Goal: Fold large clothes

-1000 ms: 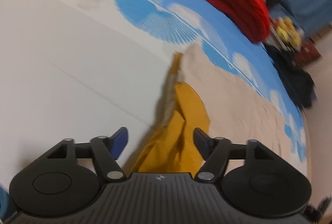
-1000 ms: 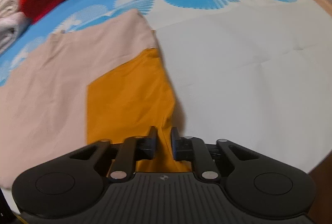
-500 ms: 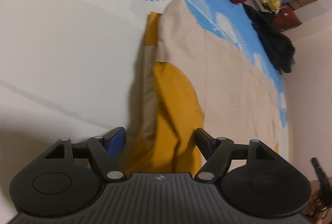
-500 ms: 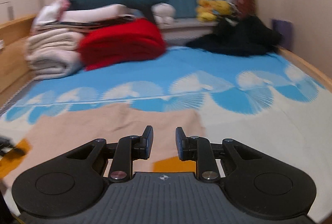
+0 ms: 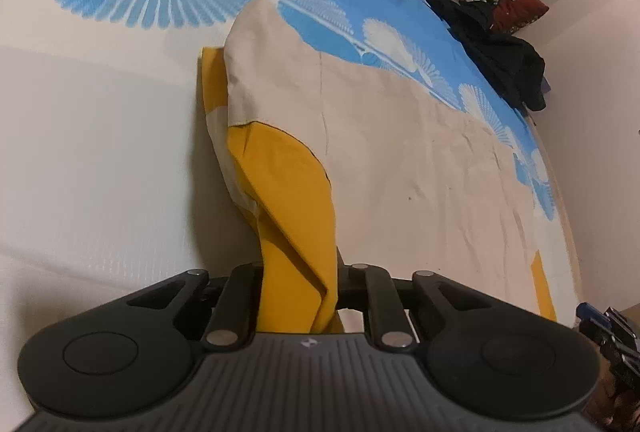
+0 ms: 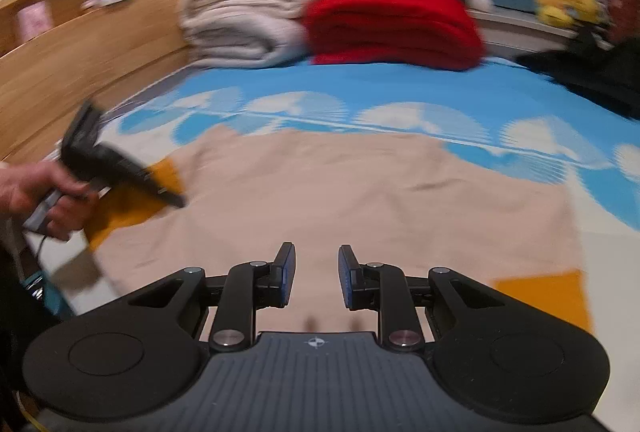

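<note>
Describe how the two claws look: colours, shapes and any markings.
Both claws are matte black, each with a ribbed grey-black body, a small white emblem, two round side discs and silver pivot pins. The right claw has blue pads on its fingers. The left claw looks the same.

A garment (image 6: pixel 320 200) is lying spread on the near part of the bed (image 6: pixel 400 88); folded blankets (image 6: pixel 340 12) are sitting behind it, far across the bed, with a headboard (image 6: pixel 80 44) running along the left.
</note>
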`<action>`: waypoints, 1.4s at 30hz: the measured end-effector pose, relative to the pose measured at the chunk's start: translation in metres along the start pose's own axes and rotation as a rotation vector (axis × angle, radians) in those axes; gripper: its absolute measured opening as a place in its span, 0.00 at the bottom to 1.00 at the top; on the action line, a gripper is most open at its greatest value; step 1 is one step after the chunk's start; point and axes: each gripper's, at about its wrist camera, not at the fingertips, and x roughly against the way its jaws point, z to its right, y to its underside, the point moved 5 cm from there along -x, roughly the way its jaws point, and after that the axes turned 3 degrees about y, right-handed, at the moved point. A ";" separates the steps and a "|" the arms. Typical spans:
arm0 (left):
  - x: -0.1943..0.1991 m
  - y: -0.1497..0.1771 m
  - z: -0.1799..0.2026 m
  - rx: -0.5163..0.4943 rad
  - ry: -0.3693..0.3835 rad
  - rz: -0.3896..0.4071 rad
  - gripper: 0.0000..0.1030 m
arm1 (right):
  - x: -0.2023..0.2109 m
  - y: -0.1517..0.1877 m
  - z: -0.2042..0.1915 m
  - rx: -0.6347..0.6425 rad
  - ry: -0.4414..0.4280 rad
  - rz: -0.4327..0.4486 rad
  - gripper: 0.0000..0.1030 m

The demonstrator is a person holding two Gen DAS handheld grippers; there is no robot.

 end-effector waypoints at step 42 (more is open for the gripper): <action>-0.147 0.066 0.500 -0.461 -0.440 -0.065 0.15 | 0.153 0.070 0.189 -0.266 0.351 -0.005 0.27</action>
